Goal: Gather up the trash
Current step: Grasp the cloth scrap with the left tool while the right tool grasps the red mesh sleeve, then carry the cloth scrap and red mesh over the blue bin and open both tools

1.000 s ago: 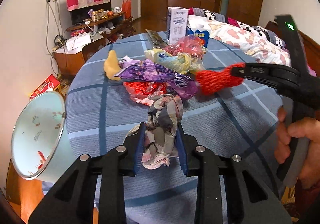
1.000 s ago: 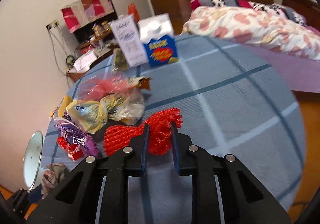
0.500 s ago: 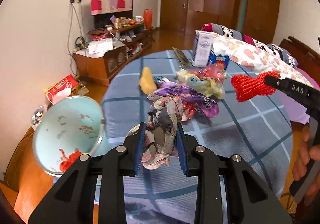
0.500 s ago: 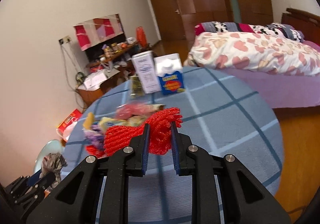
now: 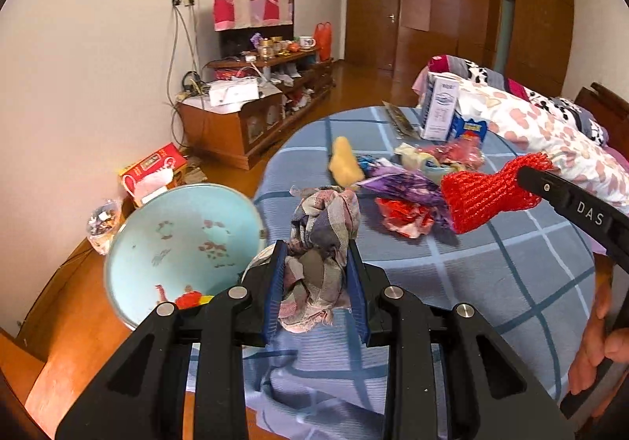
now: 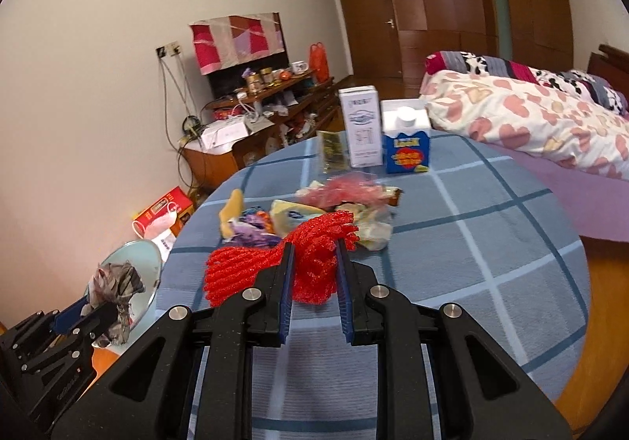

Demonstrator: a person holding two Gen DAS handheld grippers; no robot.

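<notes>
My left gripper [image 5: 316,267] is shut on a crumpled plaid cloth scrap [image 5: 324,239] and holds it over the table's near left edge, beside a pale blue bin [image 5: 177,243]. My right gripper [image 6: 313,263] is shut on a red mesh net [image 6: 275,263], held above the blue checked tablecloth [image 6: 471,243]. The net also shows at the right of the left wrist view [image 5: 487,192]. A heap of wrappers [image 5: 405,180] lies mid-table: purple, red, yellow and pink pieces.
Two cartons [image 6: 383,137] stand at the table's far side. A bed [image 6: 530,118] lies at the right. A wooden cabinet [image 5: 251,114] stands against the wall at the left. A red box [image 5: 153,169] sits on the floor.
Both grippers have lifted and pulled back from the heap, each keeping its piece. The left one has swung toward the bin, which now shows larger and closer.
</notes>
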